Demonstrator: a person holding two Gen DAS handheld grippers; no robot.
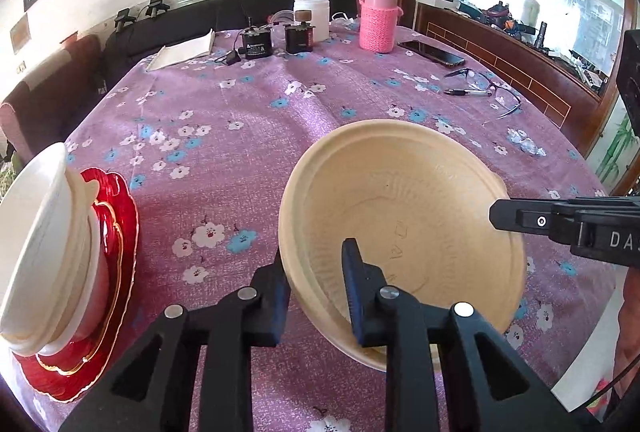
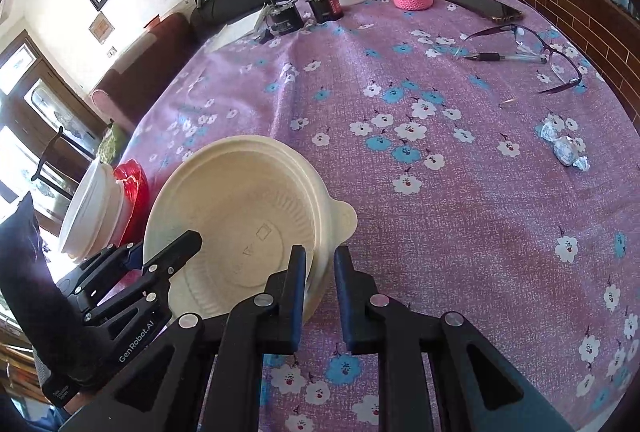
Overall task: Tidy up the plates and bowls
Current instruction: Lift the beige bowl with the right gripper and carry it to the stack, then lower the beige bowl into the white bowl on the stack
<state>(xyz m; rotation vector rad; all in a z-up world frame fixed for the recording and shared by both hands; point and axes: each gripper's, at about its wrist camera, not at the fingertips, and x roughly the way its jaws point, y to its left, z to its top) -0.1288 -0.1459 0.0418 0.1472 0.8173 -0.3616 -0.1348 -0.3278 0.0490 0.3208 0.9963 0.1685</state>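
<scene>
Left gripper (image 1: 316,264) clamping cream bowl (image 1: 404,232) rim, right gripper (image 2: 320,264) likewise

White lettering "GenRobot.AI" runs along the black body of the left gripper (image 2: 316,268), readable in the right wrist view. On the right gripper (image 1: 496,220), seen from the left wrist, only the white letters "DAS" show before the frame edge cuts them off. The black motor (image 1: 256,46) at the far side of the table has a white label with a triangle mark, print too small to read; faint raised marks inside the cream bowl (image 1: 404,232) are illegible.
</scene>
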